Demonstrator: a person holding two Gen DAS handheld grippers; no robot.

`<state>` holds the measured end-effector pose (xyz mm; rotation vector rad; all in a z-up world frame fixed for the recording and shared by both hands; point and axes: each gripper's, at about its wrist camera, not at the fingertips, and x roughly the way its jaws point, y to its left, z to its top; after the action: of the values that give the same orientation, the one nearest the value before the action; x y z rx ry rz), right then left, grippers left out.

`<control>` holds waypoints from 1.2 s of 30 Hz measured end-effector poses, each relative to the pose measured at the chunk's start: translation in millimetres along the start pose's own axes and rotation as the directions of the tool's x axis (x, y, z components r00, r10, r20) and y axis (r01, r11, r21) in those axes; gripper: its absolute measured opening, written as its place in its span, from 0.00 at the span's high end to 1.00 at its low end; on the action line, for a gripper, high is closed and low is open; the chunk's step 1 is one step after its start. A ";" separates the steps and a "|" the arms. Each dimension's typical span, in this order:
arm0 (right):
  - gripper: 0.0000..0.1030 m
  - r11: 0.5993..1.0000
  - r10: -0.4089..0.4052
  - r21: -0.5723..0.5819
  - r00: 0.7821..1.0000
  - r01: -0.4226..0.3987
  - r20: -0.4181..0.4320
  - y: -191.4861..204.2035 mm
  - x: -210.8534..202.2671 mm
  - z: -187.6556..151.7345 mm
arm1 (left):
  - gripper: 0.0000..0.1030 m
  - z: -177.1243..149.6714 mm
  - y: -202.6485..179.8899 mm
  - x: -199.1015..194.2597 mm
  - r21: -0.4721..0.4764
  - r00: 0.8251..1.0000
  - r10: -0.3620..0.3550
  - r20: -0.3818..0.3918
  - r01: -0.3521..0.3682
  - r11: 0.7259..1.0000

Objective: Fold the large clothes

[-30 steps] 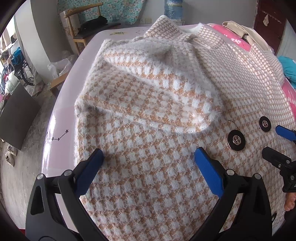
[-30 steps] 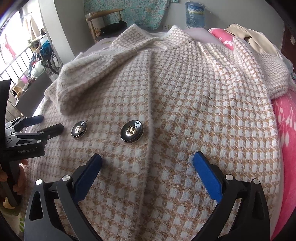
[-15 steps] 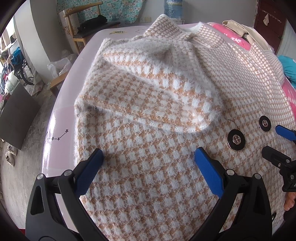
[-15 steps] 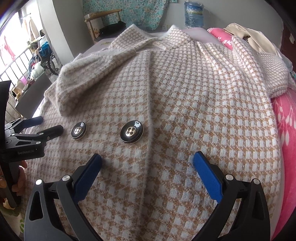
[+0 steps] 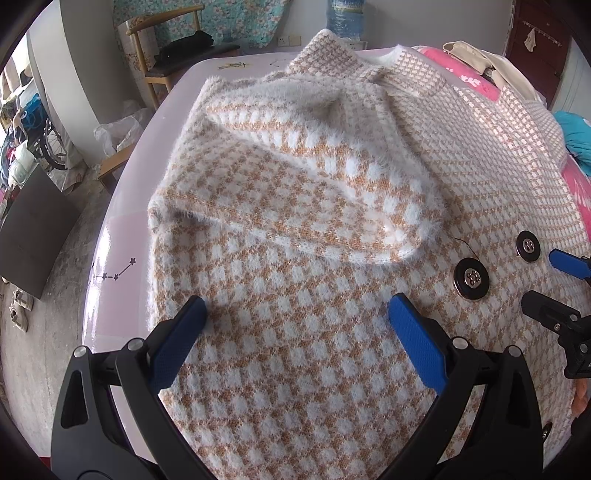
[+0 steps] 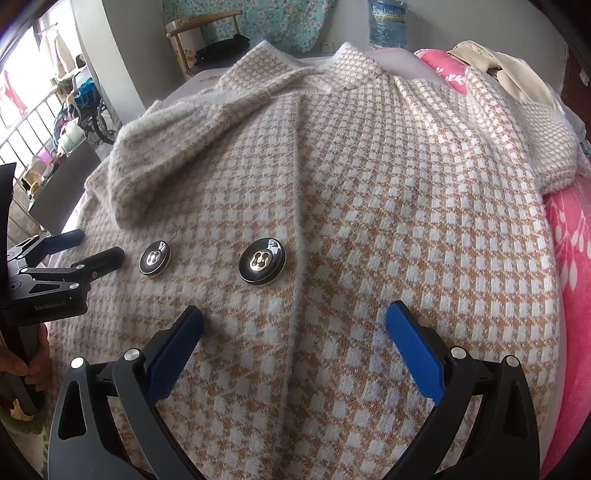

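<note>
A fuzzy tan-and-white houndstooth coat (image 5: 295,295) lies spread face up on a pale table (image 5: 122,229); it also fills the right wrist view (image 6: 388,192). Its left sleeve (image 5: 314,192) is folded across the chest. Two black buttons (image 6: 261,266) sit near the front edge. My left gripper (image 5: 295,314) is open and empty, low over the coat's left side. My right gripper (image 6: 293,325) is open and empty over the front opening, just below the buttons. The other sleeve (image 6: 546,147) lies at the far right.
A pink floral blanket (image 6: 569,258) lies along the table's right side, with beige cloth (image 6: 509,74) heaped behind it. A wooden chair (image 5: 173,70) and a water jug (image 6: 386,26) stand beyond the far edge. The floor drops away on the left (image 5: 40,295).
</note>
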<state>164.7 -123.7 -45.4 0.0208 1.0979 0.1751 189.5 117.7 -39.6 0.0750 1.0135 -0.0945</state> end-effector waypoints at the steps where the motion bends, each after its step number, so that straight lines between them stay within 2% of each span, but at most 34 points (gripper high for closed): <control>1: 0.06 1.000 -0.001 0.000 1.000 0.001 -0.008 0.3 0.4 1.1 | 0.06 0.1 0.1 0.0 0.000 1.000 0.000 0.000 0.000 1.000; 13: 0.05 1.000 0.005 -0.004 0.999 -0.006 -0.051 1.3 2.4 10.3 | 0.06 0.7 0.4 -0.5 -0.018 1.000 0.006 -0.002 -0.006 1.000; 16: 0.05 0.997 0.066 -0.022 0.991 -0.069 -0.115 -4.0 0.9 21.0 | 0.07 1.2 5.0 -5.7 -0.025 1.000 -0.012 0.011 0.012 1.000; 19: 0.05 0.987 0.160 0.007 0.982 -0.160 -0.101 -14.6 -16.4 38.7 | 0.07 3.9 17.7 -22.6 -0.050 0.999 -0.015 0.051 0.017 0.999; 23: 0.05 0.952 0.306 0.042 0.949 -0.304 -0.077 -23.5 -29.5 77.9 | 0.07 15.5 42.2 -43.5 -0.084 0.994 0.022 0.108 -0.013 0.996; 26: 0.05 0.922 0.386 0.055 0.920 -0.383 -0.061 -22.3 -26.2 114.3 | 0.07 27.6 59.2 -42.0 -0.100 0.992 0.061 0.111 -0.050 0.994; 29: 0.10 0.900 0.436 0.049 0.899 -0.434 -0.038 -14.0 -11.8 150.9 | 0.08 38.6 73.0 -31.6 -0.130 0.992 0.061 0.107 -0.047 0.990; 32: 0.20 0.874 0.482 0.087 0.876 -0.477 -0.038 -7.2 17.0 186.3 | 0.08 49.4 80.4 -18.0 -0.158 0.993 0.051 0.111 -0.033 0.987; 33: 0.23 0.862 0.502 0.111 0.864 -0.495 -0.045 -6.2 28.8 196.6 | 0.10 52.3 82.0 -13.4 -0.164 0.993 0.047 0.110 -0.028 0.986; 35: 0.29 0.830 0.545 0.183 0.836 -0.527 -0.064 -5.1 54.6 211.8 | 0.24 57.9 83.8 -2.0 -0.179 0.995 0.035 0.096 -0.018 0.984; 36: 0.33 0.825 0.550 0.209 0.832 -0.526 -0.076 -1.9 64.9 215.0 | 0.27 59.5 84.6 4.6 -0.188 0.996 0.030 0.081 -0.014 0.982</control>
<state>384.3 -100.8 -4.8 0.4964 1.2183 0.5958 251.8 195.1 -10.5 -0.0890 0.9334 0.0181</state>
